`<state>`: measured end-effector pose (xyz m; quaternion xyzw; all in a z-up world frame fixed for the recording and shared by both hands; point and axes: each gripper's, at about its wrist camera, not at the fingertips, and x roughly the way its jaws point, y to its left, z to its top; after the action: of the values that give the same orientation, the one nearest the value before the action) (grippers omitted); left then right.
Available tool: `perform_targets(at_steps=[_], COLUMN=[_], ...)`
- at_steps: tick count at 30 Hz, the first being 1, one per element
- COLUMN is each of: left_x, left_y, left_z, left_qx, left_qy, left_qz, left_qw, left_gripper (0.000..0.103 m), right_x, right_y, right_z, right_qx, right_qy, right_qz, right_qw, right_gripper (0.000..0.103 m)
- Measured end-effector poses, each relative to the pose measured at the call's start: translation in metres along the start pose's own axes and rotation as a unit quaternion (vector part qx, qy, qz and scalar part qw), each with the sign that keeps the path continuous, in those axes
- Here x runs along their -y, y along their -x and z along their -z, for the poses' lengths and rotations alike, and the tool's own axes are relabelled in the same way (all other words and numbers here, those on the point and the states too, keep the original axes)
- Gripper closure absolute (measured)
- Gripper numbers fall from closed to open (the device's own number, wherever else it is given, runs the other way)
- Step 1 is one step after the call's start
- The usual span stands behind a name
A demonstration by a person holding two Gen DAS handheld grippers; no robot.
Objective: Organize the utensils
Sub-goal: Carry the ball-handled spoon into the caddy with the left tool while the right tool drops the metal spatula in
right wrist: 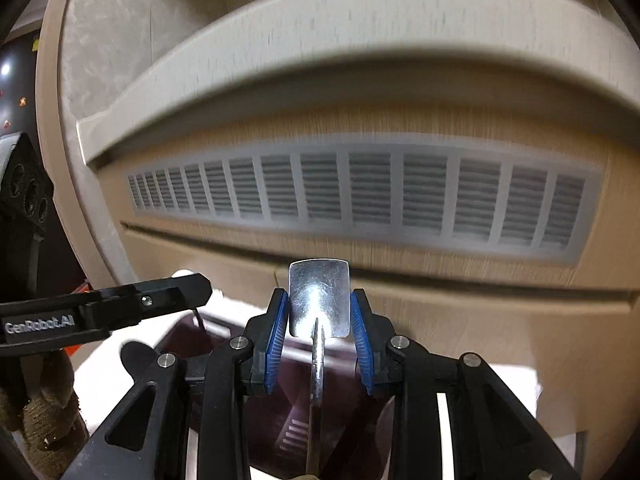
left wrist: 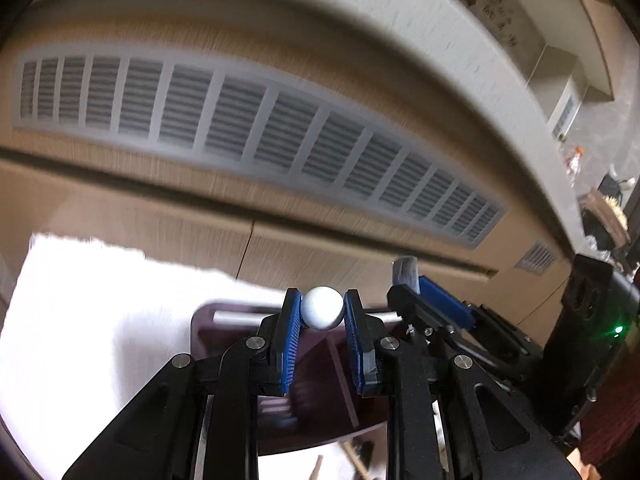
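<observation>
A metal utensil (right wrist: 319,300) is pinched between the right gripper (right wrist: 319,320) fingers, flat end forward, handle running back. A white rounded utensil end (left wrist: 322,307) is clamped by the left gripper (left wrist: 322,312). A dark compartmented tray (left wrist: 320,396) lies beneath on the white desk (left wrist: 92,320).

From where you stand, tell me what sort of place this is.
Probably a room at home: a long grey slatted vent set in a wood-grain cabinet front, a pale stone-like ledge above, and a dark maroon utensil tray on a white-covered table.

White "GenRobot.AI" lettering, on the black side of the left hand-held gripper (right wrist: 192,286)
</observation>
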<state>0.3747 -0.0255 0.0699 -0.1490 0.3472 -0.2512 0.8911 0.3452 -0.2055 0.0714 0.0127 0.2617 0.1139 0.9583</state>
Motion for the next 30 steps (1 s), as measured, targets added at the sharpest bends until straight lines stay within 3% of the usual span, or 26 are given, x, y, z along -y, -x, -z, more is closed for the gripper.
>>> perform_targets(at_steps=[6, 12, 16, 20, 26, 30], left_x=[0.0, 0.0, 0.001, 0.005, 0.011, 0.005], left_y=[0.003, 0.022, 0.033, 0.046, 0.06, 0.07], left_z=[0.015, 0.017, 0.02, 0.025, 0.037, 0.046], left_qx=[0.003, 0.019, 0.02, 0.021, 0.023, 0.022], left_qy=[-0.004, -0.004, -0.002, -0.017, -0.034, -0.028], left_qz=[-0.02, -0.026, -0.027, -0.04, -0.037, -0.033], left_qw=[0.9998, 0.9995, 0.9994, 0.9988, 0.9985, 0.9988], left_gripper=[0.078, 0.061, 0.058, 0.048, 0.046, 0.043], right_x=[0.002, 0.0, -0.003, -0.004, -0.013, -0.021], right_y=[-0.005, 0.012, 0.01, -0.001, -0.033, -0.049], right_z=[0.015, 0.003, 0.005, 0.009, -0.001, -0.01], right_qx=[-0.017, -0.019, -0.039, -0.072, -0.133, -0.174], right_qy=[-0.002, 0.003, 0.005, 0.001, 0.009, 0.029], right_qz=[-0.005, -0.019, -0.013, 0.001, 0.025, 0.042], right_qw=[1.0, 1.0, 0.999, 0.997, 0.991, 0.983], right_gripper=[0.073, 0.073, 0.073, 0.073, 0.073, 0.066])
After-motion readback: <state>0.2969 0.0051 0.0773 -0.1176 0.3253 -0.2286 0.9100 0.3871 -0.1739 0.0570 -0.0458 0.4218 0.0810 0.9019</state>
